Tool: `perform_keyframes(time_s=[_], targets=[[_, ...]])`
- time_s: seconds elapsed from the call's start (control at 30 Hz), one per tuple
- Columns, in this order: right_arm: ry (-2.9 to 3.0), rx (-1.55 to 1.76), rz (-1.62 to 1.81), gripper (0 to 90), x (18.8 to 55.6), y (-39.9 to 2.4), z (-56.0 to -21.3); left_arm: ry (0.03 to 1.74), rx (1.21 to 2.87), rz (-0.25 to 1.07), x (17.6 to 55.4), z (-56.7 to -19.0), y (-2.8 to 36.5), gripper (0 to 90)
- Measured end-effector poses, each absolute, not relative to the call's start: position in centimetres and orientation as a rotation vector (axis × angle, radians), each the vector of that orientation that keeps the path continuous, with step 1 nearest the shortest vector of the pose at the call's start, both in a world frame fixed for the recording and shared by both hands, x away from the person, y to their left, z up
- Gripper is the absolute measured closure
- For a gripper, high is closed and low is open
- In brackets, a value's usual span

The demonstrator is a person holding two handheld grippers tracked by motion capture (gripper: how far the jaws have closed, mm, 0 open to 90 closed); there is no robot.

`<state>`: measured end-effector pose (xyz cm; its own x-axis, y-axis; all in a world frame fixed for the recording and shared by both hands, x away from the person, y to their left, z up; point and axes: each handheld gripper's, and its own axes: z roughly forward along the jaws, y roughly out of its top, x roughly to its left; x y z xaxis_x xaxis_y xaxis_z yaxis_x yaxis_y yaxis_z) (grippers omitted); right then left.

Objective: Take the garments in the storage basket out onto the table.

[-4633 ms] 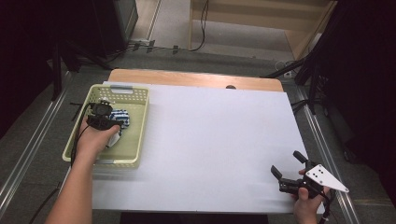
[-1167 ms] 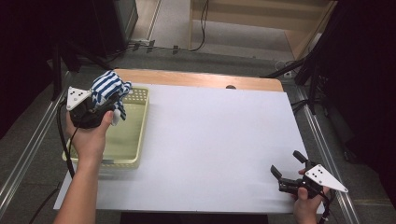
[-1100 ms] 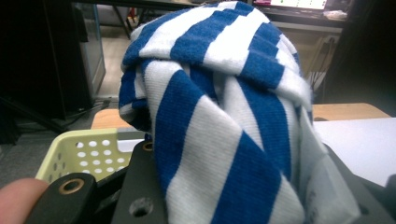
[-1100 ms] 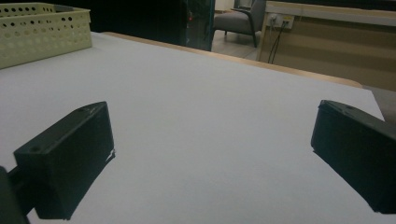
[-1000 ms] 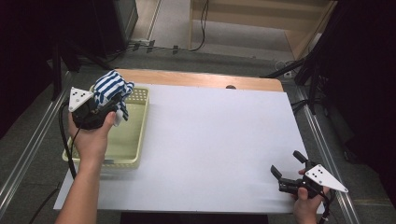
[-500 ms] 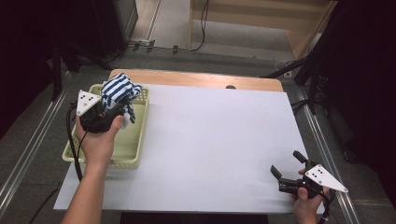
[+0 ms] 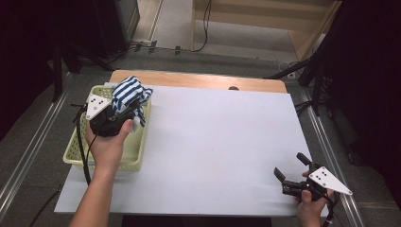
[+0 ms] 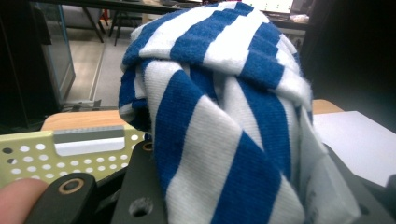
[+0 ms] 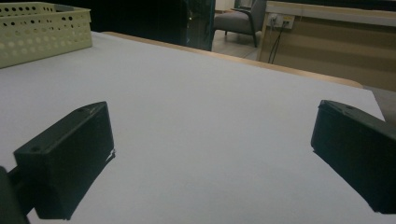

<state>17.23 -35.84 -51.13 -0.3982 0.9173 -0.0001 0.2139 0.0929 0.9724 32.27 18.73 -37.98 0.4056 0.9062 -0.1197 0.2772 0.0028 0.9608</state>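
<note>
**A:** How is your left arm set?

**B:** Your left forearm comes up from the bottom edge of the high view, at about 7 o'clock, and leans toward 11 o'clock. Your left hand (image 7: 109, 142) wraps the left gripper (image 7: 124, 112) from below and holds it raised above the yellow basket (image 7: 78, 153), tilted up and away from you. Its jaws are clenched on the blue-and-white striped cloth (image 7: 128, 93), which is bunched into a ball. In the left gripper view the cloth (image 8: 224, 116) bulges up out of the jaws, and a fingertip (image 8: 21, 200) shows at the lower left.

**A:** Where does the cloth sit, then?

**B:** In the air, off the basket floor, over the basket's far right corner, at 10 o'clock on the desk (image 7: 217, 142). It hangs just at the edge of the white sheet.

**A:** And your right side?

**B:** Your right hand (image 7: 309, 208) rests low at 5 o'clock, near the desk's front right corner, well apart from the basket. The right gripper (image 7: 289, 174) points toward 10 o'clock, its jaws released and spread wide with bare white surface between them. The right gripper view looks level across the sheet, with the basket (image 9: 42, 32) far off at upper left.

**A:** The surface and the room?

**B:** A white sheet covers the desk, and a strip of bare wood (image 7: 198, 80) shows along the far edge at 12 o'clock. Beyond it, cables run over a grey floor (image 7: 170, 23), and the sides are dark.
</note>
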Motion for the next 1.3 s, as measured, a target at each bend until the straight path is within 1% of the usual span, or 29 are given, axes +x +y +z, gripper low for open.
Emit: perform_keyframes(time_s=[0.63,1.3], targets=[[1.711,1.12,1.349,0.0,17.3,-35.9,-51.1,1.062,1.532,0.638,32.2,-38.2,16.3,63.1],[1.715,1.118,1.351,0.0,17.2,-35.8,-51.1,0.999,1.573,0.58,31.7,-38.8,12.4,63.0]])
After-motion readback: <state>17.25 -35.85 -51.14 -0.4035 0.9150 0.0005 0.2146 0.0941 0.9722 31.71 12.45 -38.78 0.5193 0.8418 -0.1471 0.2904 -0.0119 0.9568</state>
